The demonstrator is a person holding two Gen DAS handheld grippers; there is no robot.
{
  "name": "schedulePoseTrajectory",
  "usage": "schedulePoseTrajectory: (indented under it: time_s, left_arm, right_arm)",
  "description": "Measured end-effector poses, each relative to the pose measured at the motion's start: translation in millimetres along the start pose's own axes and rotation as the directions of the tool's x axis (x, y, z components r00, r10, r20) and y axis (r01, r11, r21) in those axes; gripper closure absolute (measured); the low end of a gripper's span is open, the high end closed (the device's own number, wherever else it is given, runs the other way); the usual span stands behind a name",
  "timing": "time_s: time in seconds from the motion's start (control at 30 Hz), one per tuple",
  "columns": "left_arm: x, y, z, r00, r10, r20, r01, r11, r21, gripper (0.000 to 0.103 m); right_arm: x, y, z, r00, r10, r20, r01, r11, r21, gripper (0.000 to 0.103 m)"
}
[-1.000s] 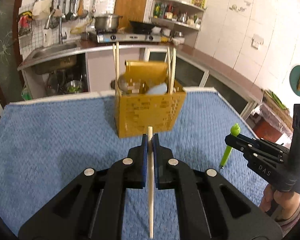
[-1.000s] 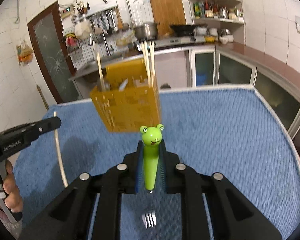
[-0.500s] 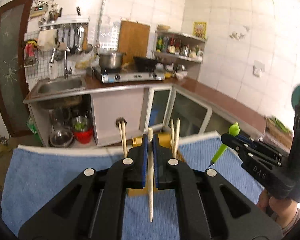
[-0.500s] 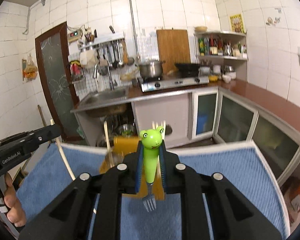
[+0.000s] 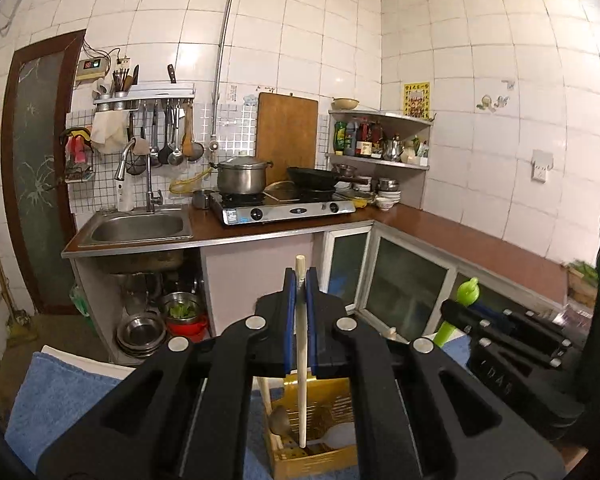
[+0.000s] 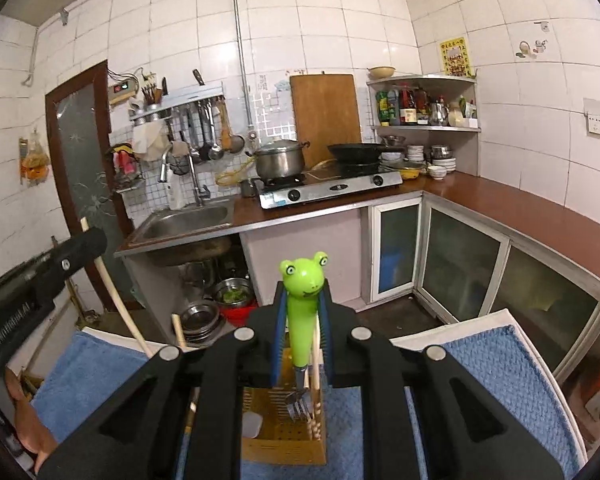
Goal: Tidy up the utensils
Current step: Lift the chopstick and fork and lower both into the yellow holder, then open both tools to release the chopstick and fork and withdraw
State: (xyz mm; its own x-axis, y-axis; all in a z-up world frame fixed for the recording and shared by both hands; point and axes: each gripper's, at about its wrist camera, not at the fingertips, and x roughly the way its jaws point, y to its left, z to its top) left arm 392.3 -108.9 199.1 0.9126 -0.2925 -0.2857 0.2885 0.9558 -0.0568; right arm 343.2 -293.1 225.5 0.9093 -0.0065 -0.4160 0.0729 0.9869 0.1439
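Observation:
My left gripper [image 5: 300, 280] is shut on a wooden chopstick [image 5: 302, 364] held upright, its lower tip hanging inside the yellow utensil basket [image 5: 328, 454] below. My right gripper [image 6: 302, 300] is shut on a green frog-handled fork [image 6: 302, 312], tines down over the same basket [image 6: 280, 448]. The basket stands on the blue towel [image 6: 500, 364] and holds chopsticks, a metal spoon [image 5: 279, 420] and a white spoon [image 6: 252, 426]. The right gripper with the fork also shows in the left wrist view [image 5: 460, 312]. The left gripper shows in the right wrist view [image 6: 88, 240].
Beyond the table edge is a kitchen counter with a sink [image 5: 138, 228], a gas stove [image 5: 288, 210] with a pot, and a corner shelf [image 5: 380, 136] of bottles. Metal bowls [image 5: 144, 332] sit on the floor under the sink.
Both grippers have risen and come in over the basket. The basket dropped to the bottom of both views, and the chopstick and fork now hang above or into it.

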Motion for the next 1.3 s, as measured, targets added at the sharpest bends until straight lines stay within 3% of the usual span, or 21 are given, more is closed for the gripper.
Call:
schedulePoseTrajectory:
  time_s: [0.2, 0.53, 0.83, 0.87, 0.9, 0.97, 1.17, 1.23, 1.3]
  left_arm:
    - [37, 4, -40, 0.996, 0.002, -0.085, -0.002, 1.000, 0.004, 0.099]
    - [60, 20, -89, 0.988, 0.031, -0.154, -0.032, 0.999, -0.007, 0.099]
    - [47, 33, -92, 0.986, 0.032, -0.164, -0.041, 0.998, -0.051, 0.095]
    - [44, 34, -91, 0.986, 0.031, -0.163, -0.040, 0.998, -0.051, 0.087]
    - [38, 35, -90, 0.986, 0.039, -0.160, -0.047, 0.998, -0.049, 0.077]
    - [26, 38, -90, 0.988, 0.041, -0.152, -0.050, 0.997, -0.055, 0.067]
    - [-27, 49, -95, 0.991, 0.049, -0.124, -0.056, 0.997, -0.056, 0.035]
    - [-51, 53, -102, 0.992, 0.060, -0.109, -0.066, 0.996, -0.057, 0.027]
    - [-74, 56, -110, 0.993, 0.069, -0.095, -0.075, 0.996, -0.056, 0.015]
  right_arm:
    - [29, -9, -33, 0.998, 0.017, -0.062, -0.015, 1.000, 0.021, 0.088]
    - [55, -13, -76, 0.995, 0.018, -0.099, -0.022, 0.999, -0.038, 0.087]
    - [47, -12, -83, 0.996, 0.066, -0.054, -0.069, 0.996, -0.056, 0.086]
    - [44, -13, -83, 0.995, 0.079, -0.053, -0.082, 0.995, -0.048, 0.082]
    - [42, -13, -82, 0.995, 0.085, -0.053, -0.087, 0.995, -0.041, 0.067]
    - [32, -16, -79, 0.995, 0.088, -0.040, -0.090, 0.996, -0.026, 0.048]
    - [-13, -16, -78, 0.998, 0.058, -0.004, -0.058, 0.996, -0.062, 0.046]
    - [-30, -17, -81, 0.999, 0.045, 0.003, -0.045, 0.996, -0.073, 0.041]
    - [-57, -16, -92, 0.999, 0.022, 0.035, -0.018, 0.995, -0.093, 0.030]
